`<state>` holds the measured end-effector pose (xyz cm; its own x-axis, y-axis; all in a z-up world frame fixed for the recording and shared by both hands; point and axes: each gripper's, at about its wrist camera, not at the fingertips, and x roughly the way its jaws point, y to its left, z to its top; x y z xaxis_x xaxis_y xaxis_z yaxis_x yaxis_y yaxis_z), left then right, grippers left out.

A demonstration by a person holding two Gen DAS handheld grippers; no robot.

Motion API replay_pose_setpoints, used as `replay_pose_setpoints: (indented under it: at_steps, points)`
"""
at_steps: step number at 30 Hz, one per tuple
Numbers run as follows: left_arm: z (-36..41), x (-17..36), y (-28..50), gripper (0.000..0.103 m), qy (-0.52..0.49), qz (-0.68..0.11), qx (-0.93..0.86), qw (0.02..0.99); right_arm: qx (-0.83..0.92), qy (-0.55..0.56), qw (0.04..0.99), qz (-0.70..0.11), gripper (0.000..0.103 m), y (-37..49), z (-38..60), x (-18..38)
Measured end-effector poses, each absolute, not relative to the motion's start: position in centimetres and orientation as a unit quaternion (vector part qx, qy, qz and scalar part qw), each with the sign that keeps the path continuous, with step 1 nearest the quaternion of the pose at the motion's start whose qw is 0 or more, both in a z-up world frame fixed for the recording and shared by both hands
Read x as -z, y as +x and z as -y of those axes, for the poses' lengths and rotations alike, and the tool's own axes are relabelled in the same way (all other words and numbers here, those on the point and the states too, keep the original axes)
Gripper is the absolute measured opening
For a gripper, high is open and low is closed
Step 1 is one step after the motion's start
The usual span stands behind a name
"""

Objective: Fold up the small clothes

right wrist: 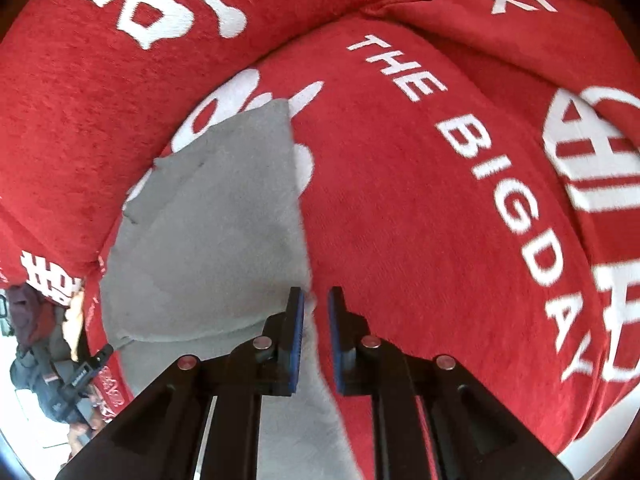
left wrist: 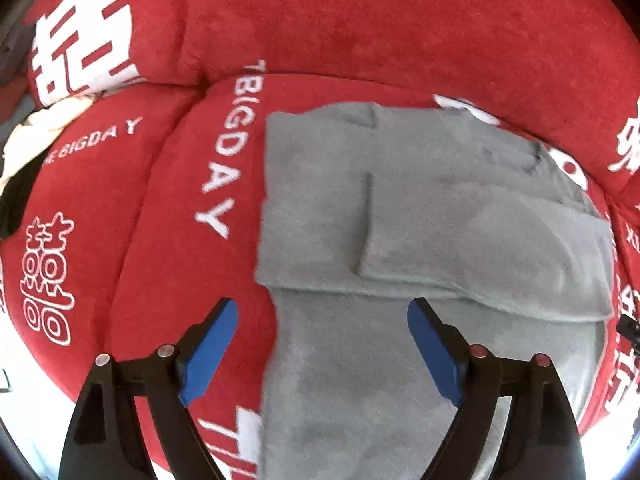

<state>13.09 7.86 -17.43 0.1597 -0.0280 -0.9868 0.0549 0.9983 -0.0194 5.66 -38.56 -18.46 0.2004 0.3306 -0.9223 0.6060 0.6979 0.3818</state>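
The soft grey fleece garment [left wrist: 420, 216] is spanned by the spread left hand-held gripper [left wrist: 322, 344]; its right edge is pinched by the nearly closed right hand-held gripper [right wrist: 316, 340].

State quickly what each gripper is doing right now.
Left gripper: open, holding nothing, over the grey garment.
Right gripper: nearly closed on the garment's edge.

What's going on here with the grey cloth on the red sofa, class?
A person with a gripper in each hand is folding a small grey garment laid on a red printed sofa cover. One part is already folded over across the top. The left gripper hangs wide open above the cloth's near part. The right gripper has its fingers nearly closed around the garment's right edge.
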Motion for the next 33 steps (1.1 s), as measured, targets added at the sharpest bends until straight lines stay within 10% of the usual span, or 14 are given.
replay_pose_setpoints:
  at_steps: [12, 33]
  points:
    - [-3.5, 17.3, 9.8, 0.087, 0.052, -0.682, 0.090, 0.724, 0.028, 0.338, 0.670, -0.660, 0.055, 7.3, 30.0, 16.5]
    - [1.4, 16.3, 5.1, 0.087, 0.003, -0.699, 0.044, 0.714, -0.043, 0.335, 0.620, -0.709, 0.057, 4.5, 29.8, 17.7]
